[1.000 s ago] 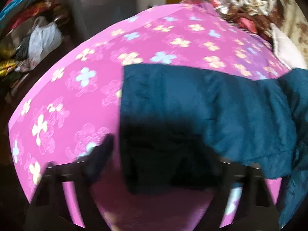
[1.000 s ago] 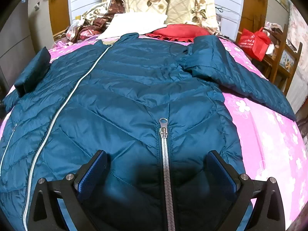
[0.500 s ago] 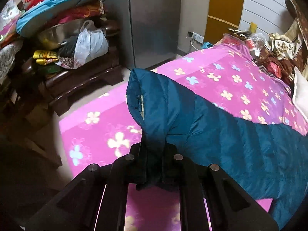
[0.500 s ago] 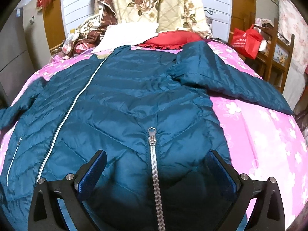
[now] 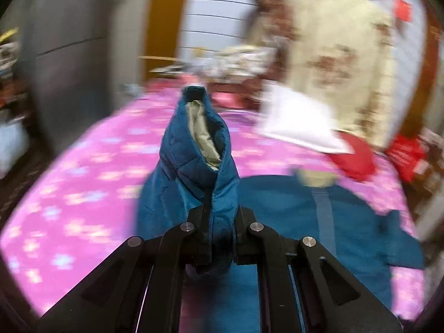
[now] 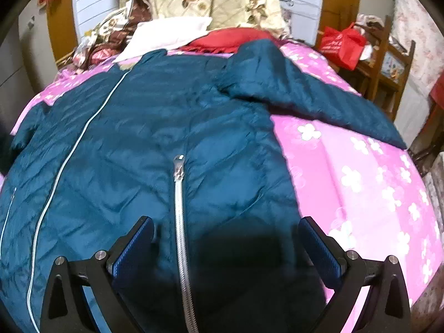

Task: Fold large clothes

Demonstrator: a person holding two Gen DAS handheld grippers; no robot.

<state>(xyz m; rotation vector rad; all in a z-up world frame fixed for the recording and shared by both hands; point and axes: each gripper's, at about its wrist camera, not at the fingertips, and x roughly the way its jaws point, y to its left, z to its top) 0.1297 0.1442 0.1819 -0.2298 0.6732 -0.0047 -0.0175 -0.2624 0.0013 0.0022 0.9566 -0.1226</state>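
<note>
Lifted sleeve cuff clamped in left gripper, above bedspread

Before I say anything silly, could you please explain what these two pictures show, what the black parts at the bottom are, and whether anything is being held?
There is no robot here: a person holds a two-finger gripping tool in each hand, and each tool has a wide-angle camera looking forward along its fingers. The black parts at the bottom are those fingers.

One picture is from the left tool. It is shut on a sleeve of a blue padded jacket, and the sleeve's open end with its pale lining stands up in front of the lens. That picture is blurred.

The other is from the right tool. Its blue-padded fingers stand wide apart above the jacket and hold nothing. The jacket lies spread on a bed with a pink flowered sheet, its zipper running between the fingers. Pillows lie at the far end.
</note>
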